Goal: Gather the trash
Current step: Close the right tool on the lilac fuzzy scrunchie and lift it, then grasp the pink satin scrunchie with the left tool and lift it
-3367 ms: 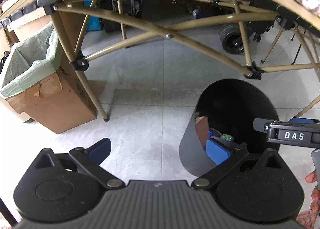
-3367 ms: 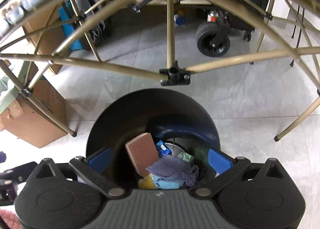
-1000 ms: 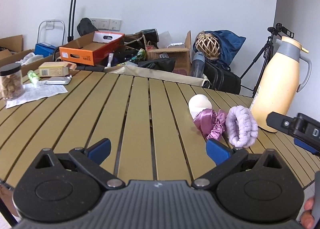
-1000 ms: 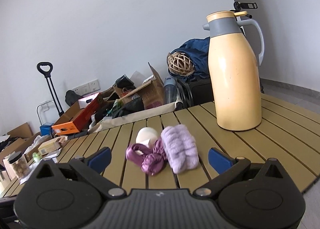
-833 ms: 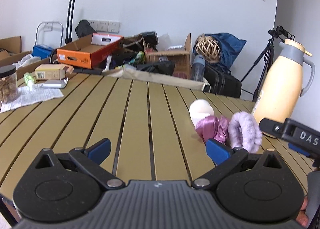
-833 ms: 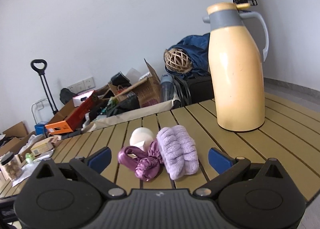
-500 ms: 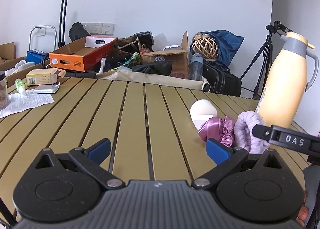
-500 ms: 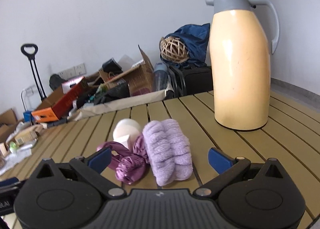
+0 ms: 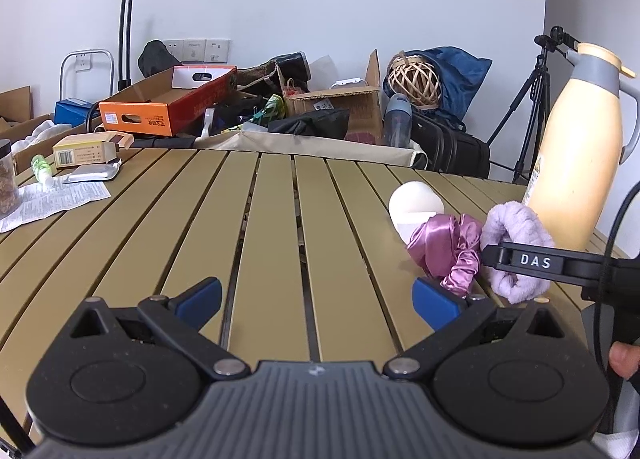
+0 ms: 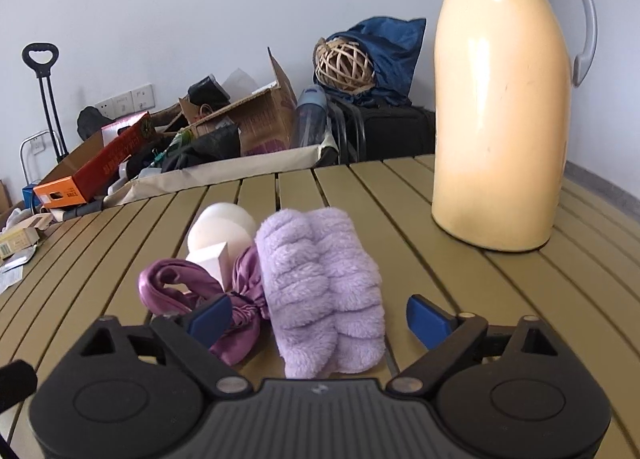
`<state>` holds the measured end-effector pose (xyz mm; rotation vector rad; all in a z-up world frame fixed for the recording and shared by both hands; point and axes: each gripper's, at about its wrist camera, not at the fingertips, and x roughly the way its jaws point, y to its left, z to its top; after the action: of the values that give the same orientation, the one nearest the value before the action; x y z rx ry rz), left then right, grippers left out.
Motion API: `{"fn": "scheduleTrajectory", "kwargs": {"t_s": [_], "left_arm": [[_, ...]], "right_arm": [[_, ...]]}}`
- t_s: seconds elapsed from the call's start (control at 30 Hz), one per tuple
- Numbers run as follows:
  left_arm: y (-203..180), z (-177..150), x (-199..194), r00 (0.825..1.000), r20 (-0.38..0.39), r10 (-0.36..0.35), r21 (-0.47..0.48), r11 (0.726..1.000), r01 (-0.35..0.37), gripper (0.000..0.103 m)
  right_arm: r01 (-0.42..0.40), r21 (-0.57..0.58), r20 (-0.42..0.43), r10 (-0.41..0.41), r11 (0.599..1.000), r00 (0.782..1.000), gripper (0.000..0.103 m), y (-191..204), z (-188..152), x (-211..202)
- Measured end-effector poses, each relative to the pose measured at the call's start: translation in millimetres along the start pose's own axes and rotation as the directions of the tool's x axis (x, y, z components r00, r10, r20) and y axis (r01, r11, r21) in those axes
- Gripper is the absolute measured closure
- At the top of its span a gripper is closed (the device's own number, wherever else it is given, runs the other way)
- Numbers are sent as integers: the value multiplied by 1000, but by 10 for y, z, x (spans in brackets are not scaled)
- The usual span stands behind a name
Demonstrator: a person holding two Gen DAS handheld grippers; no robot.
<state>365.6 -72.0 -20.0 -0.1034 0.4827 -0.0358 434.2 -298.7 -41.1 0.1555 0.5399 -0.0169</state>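
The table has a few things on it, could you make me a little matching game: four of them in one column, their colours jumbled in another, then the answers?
Things:
1. jug
2. fluffy scrunchie
3. satin scrunchie
4. round sponge

Colours:
A. shiny magenta
B. white
C. cream yellow with a grey top
D. pale lilac

Pairs: 1-C, 2-D, 3-A, 4-B

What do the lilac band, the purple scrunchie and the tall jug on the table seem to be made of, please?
Lilac band: plush, fleecy fabric, fuzzy ribbed pile. Purple scrunchie: satin-like cloth, glossy gathered folds. Tall jug: probably plastic or coated metal, smooth cream body with soft highlights, grey top.
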Motion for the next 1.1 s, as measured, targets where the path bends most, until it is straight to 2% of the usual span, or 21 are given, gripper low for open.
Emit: {"fn": "scheduleTrajectory", "kwargs": {"t_s": [0.03, 0.1, 0.37, 0.47, 0.8, 1.0, 1.1], "left_arm": [[0, -2, 8, 1000, -2, -1, -1, 1000, 1, 0], [0, -8, 16, 1000, -4, 1, -6, 1000, -1, 0], [-67, -64, 0, 1000, -6, -5, 11, 1000, 5, 0], [-112, -95, -28, 1000, 1, -8, 28, 1000, 8, 0], [-379, -178, -86, 1000, -10, -23, 72, 997, 24, 0], [-764, 5, -17, 997, -5, -72, 141, 987, 72, 0], [-981, 111, 109, 998, -14, -58, 190, 980, 60, 0]], "right_arm": [[5, 5, -9, -5, 1000, 1000, 26, -4, -7, 24], [-2, 22, -26, 2, 1000, 1000, 50, -35, -9, 56], [-24, 70, 14, 23, 997, 1000, 79, -190, -11, -70], [-77, 118, 67, 69, 990, 995, 82, -314, 5, -187], [-133, 254, 166, 92, 958, 982, 85, -785, 110, -459], [-147, 310, 183, 93, 939, 979, 85, -1021, 148, -550], [-138, 319, 197, 77, 938, 977, 85, -1113, 155, -618]]}}
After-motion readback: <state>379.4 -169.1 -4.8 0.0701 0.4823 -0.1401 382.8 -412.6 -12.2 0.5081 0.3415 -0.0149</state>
